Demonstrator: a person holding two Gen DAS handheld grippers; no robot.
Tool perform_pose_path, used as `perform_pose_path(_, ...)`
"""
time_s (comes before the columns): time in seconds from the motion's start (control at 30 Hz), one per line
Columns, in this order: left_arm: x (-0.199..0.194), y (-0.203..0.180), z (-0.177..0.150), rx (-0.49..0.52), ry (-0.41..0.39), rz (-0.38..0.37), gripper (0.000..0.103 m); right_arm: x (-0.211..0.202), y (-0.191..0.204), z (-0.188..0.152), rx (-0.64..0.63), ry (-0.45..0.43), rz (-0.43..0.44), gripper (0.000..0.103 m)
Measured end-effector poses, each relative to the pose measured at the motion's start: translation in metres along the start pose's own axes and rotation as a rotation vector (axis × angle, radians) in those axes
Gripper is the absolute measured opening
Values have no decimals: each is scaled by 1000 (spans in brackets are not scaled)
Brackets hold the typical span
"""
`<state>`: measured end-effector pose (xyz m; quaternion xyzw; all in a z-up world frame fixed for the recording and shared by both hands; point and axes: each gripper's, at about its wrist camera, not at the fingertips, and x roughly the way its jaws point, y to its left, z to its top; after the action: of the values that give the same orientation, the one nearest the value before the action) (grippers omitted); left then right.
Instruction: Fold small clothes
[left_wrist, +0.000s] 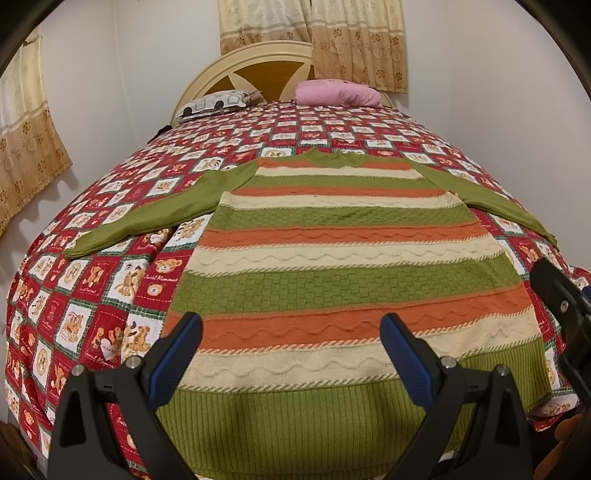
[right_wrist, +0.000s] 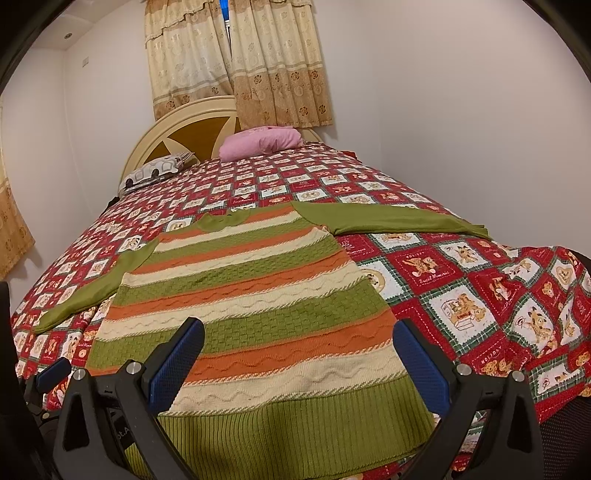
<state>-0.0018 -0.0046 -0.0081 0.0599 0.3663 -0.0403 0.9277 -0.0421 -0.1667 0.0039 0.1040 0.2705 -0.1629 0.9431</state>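
Sweater (left_wrist: 343, 258) spread flat on the patterned bedspread (left_wrist: 92, 295), sleeves out, hem nearest both tongs.

Left tongs (left_wrist: 291, 354) and right tongs (right_wrist: 299, 362) hover wide open above the hem, holding nothing.

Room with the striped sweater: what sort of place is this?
A bedroom, most likely in a home. The sweater lies flat on a bed with a teddy-bear quilt, there are pillows against a headboard, and curtains hang behind.
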Motion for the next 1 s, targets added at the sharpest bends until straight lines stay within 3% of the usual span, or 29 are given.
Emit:
perform_pose_path(0.57, 7, -5, -9, -4, 18, -7, 99, 3, -1, -2, 1, 6, -2, 102)
perform_pose_path(1.0, 33, 3, 8, -11, 49, -2, 99, 31, -21, 3, 9, 28, -65, 102)
